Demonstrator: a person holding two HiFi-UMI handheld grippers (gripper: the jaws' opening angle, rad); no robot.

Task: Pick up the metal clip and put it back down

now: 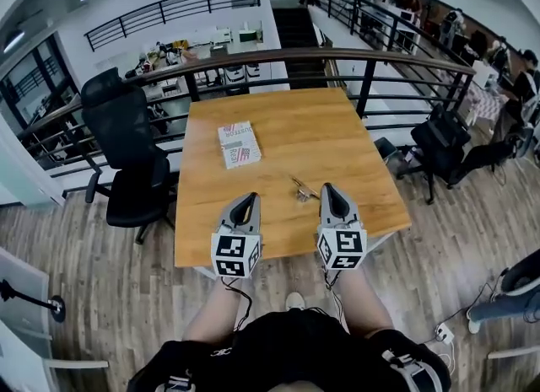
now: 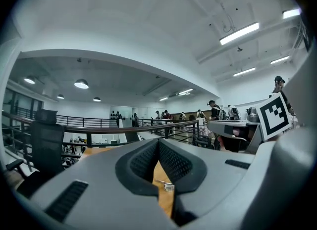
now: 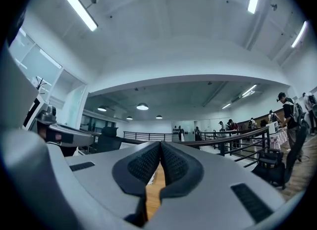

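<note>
The metal clip (image 1: 304, 190) lies on the wooden table (image 1: 287, 129) near its front edge, between my two grippers and closer to the right one. My left gripper (image 1: 249, 200) hovers over the front edge to the clip's left, jaws together and empty. My right gripper (image 1: 327, 188) sits just right of the clip, also shut on nothing. In the left gripper view the clip (image 2: 166, 186) shows low through the gap under the closed fingertips of the left gripper (image 2: 158, 142). In the right gripper view the right gripper (image 3: 161, 145) is shut, and only bare table wood shows below it.
A white and red booklet (image 1: 239, 144) lies on the table's left half. A black office chair (image 1: 126, 146) stands left of the table, and another chair with a dark bag (image 1: 440, 142) stands to the right. A metal railing (image 1: 337, 55) runs behind the table's far edge.
</note>
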